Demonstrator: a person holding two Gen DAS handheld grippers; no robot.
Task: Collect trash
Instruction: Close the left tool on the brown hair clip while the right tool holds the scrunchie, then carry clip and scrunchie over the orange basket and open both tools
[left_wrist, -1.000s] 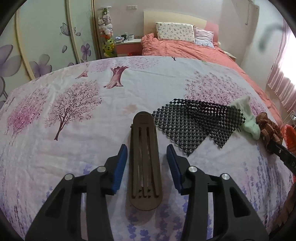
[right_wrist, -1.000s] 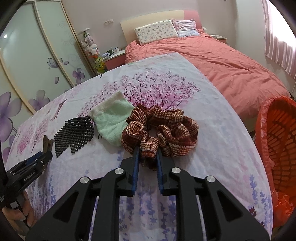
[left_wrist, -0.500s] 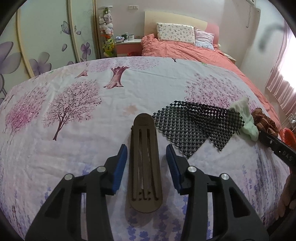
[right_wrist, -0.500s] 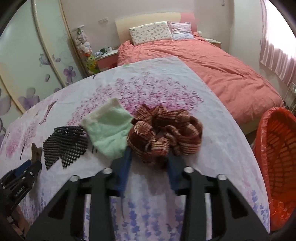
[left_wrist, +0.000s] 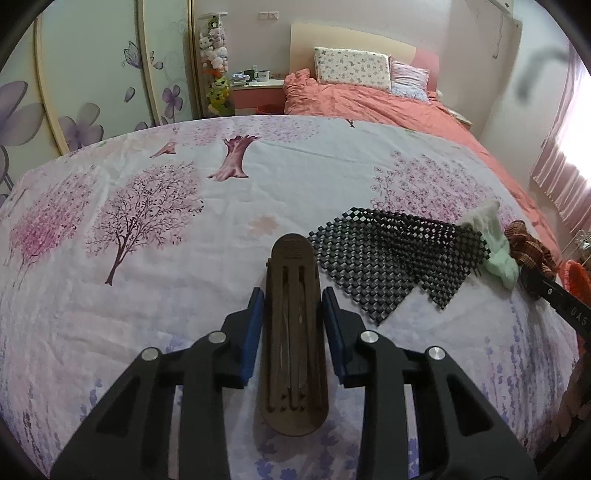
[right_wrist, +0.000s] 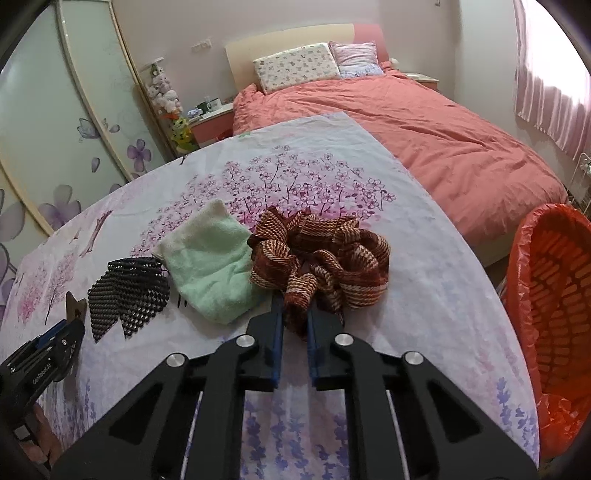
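A: Look at the left gripper (left_wrist: 292, 317). What is it doing?

B: Its blue pads (left_wrist: 254, 325) are coming together around a long brown shoe insole (left_wrist: 293, 343). The insole lies flat on the flowery sheet (left_wrist: 155, 280), right between the two fingers. The pads are right up against its sides. I cannot tell if they squeeze it yet.

A: What is next to it?

B: A black mesh mat (left_wrist: 391, 258) lies just ahead of the gripper and off to its right. It is near the insole's far end but not on it. Past the mat is a pale green cloth (left_wrist: 498, 254).

A: And the other hand?

B: The right gripper (right_wrist: 295, 321) is closing too, and its gap is very narrow. It pinches the near edge of a brown striped cloth (right_wrist: 325, 254), all bunched up. A fold of the cloth sits between the blue pads.

A: Where is the rest of that cloth?

B: Straight ahead of the fingers, in a heap on the sheet. The green cloth is touching it on the gripper's left. The black mat is further left again, close to the green cloth.

A: Is there somewhere for the trash?

B: Yes, an orange basket (right_wrist: 532, 258) with an orange bag in it stands off to the right gripper's right, beside the table edge. Behind everything is a bed with a pink cover (right_wrist: 436, 125).
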